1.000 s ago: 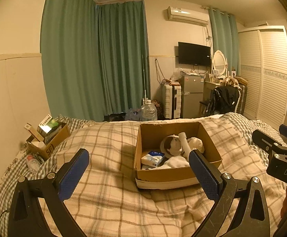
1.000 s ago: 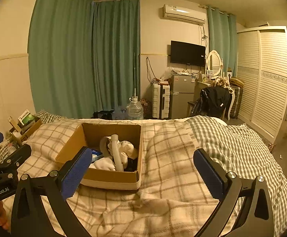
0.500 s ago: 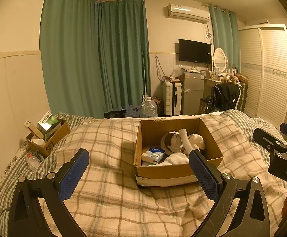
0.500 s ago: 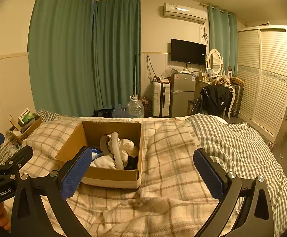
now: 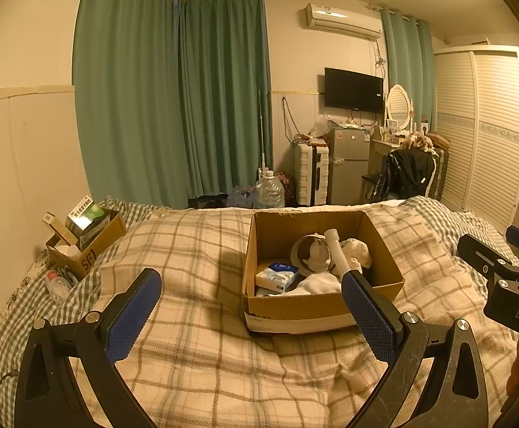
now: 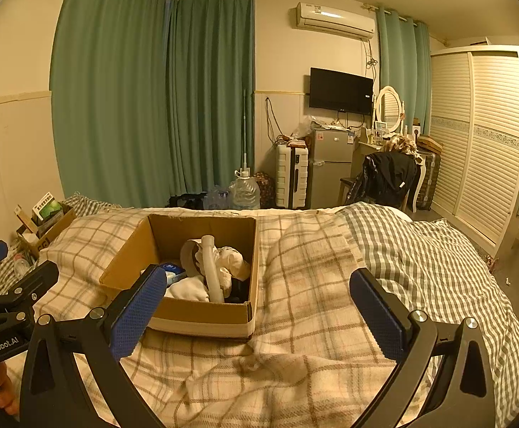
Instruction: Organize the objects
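— How do the tongs stand?
— The left tongs [image 5: 248,306] and right tongs [image 6: 259,299] both gape wide, holding nothing, above the plaid blanket [image 5: 195,321].
— And the things to organize?
— In the cardboard box [image 5: 295,306] on the bed: a white tube [image 6: 211,267], a tissue pack [image 5: 276,276], crumpled cloths [image 6: 230,258].
— The risk?
— Probably the soft bedding. Pressing down could tip the box, and the propped tube might slide from a shallow pinch.

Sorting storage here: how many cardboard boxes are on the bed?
2: a large open box mid-bed holding items, and a smaller box at the bed's left edge by the wall. Others may be out of view.
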{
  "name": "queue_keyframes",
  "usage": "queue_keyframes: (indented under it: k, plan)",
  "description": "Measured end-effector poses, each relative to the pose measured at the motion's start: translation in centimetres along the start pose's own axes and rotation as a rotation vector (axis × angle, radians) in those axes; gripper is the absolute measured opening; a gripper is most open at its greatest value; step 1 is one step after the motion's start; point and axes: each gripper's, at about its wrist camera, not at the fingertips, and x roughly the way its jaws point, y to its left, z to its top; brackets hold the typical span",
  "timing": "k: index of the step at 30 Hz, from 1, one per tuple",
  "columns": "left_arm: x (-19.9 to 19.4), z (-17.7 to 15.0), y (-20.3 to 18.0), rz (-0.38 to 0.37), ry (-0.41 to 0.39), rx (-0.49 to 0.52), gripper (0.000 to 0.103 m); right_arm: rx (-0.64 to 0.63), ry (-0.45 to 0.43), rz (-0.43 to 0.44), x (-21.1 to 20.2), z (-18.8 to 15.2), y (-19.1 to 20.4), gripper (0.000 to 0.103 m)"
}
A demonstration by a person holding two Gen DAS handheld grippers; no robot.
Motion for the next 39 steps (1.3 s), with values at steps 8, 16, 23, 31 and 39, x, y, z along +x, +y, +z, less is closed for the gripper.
queue_keyframes:
  k: [8,16,23,31,39]
  plan:
    - [-0.02,-0.11,-0.06,0.0,0.005,0.0,0.103,0.0,0.006,-0.001,0.19,-0.25,-0.01,0.103]
    - [-0.11,-0.14,-0.09,0.001,0.003,-0.003,0.103,0.0,0.01,-0.001,0.27,-0.33,0.13,0.103]
    - [-0.19,-0.05,-0.06,0.004,-0.003,-0.004,0.103,-0.001,0.011,-0.001,0.28,-0.35,0.14,0.103]
    - [-0.19,-0.01,-0.05,0.001,-0.002,-0.007,0.103,-0.001,0.015,-0.004,0.37,-0.55,0.22,0.103]
    - [-0.21,-0.04,-0.04,0.0,-0.003,0.0,0.103,-0.002,0.016,-0.004,0.37,-0.54,0.22,0.103]
